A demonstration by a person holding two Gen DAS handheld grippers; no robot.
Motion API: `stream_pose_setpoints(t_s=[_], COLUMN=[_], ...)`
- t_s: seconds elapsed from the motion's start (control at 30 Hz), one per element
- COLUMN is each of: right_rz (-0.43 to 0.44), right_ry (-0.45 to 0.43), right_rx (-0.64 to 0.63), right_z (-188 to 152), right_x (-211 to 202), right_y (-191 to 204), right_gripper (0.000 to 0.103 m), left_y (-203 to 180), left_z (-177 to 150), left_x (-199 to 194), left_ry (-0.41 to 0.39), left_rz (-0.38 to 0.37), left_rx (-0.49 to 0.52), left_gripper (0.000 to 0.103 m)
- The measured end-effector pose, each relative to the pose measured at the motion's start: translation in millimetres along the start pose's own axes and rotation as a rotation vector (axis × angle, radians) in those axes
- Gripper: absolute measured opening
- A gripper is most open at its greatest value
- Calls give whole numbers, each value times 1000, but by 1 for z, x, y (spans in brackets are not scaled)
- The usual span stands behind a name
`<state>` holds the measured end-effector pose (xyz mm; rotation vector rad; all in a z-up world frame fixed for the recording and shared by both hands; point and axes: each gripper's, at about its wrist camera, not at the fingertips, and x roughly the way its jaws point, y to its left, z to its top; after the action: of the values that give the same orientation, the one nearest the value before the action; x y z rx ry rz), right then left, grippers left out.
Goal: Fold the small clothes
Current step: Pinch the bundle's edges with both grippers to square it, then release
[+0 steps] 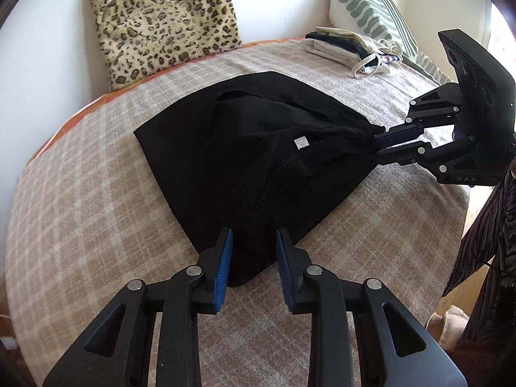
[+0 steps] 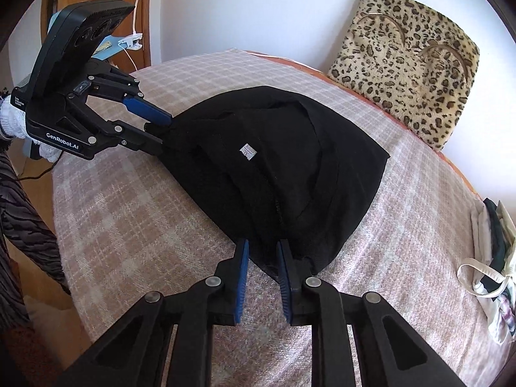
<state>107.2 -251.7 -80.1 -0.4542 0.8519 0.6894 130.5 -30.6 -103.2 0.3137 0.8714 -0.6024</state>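
at our near edge the left gripper (image 1: 253, 248) pinches one corner of the black garment (image 1: 245, 148), jaws narrow on the cloth, and the right gripper (image 2: 262, 258) grips the other corner the same way. the garment lies on the checked bed cover (image 1: 96, 193), its held edge strung between the grippers, its body fanning away toward the leopard cushion (image 1: 164, 22). we judge the fold runs along that axis, neither hand nearer.

Left wrist view looks steeply down along its own fingers, close over the bed (image 1: 96, 167). Right wrist view does likewise from the opposite corner. Both share the black garment (image 1: 245, 148), the leopard cushion (image 1: 164, 22), and each other's gripper.
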Motion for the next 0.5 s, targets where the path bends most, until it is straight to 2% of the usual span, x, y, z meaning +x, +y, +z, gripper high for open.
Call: stream_pose_setpoints(t_s=[0.03, 0.1, 0.17, 0.27, 0.4, 0.5], right_rz=[10, 1, -25, 13, 13, 81], right_ry=[-1, -7, -22, -65, -93, -84], right_rx=[12, 22, 27, 58, 52, 30], right_z=[-1, 0, 1, 4, 5, 8], right_x=[-1, -3, -7, -22, -34, -29], right_y=[-2, -6, -9, -13, -11, -2], right_gripper=[3, 0, 0, 0, 0, 2], left_y=[1, 2, 4, 4, 5, -1], left_z=[0, 0, 2, 2, -3, -5], left_x=[0, 0, -2, -12, -16, -10], left_ry=[1, 0, -5, -25, -31, -9], left_rz=[-1, -5, -3, -10, -26, -24], left_rx=[3, 5, -1, 5, 1, 25], left_gripper=[11, 5, 4, 4, 4, 4])
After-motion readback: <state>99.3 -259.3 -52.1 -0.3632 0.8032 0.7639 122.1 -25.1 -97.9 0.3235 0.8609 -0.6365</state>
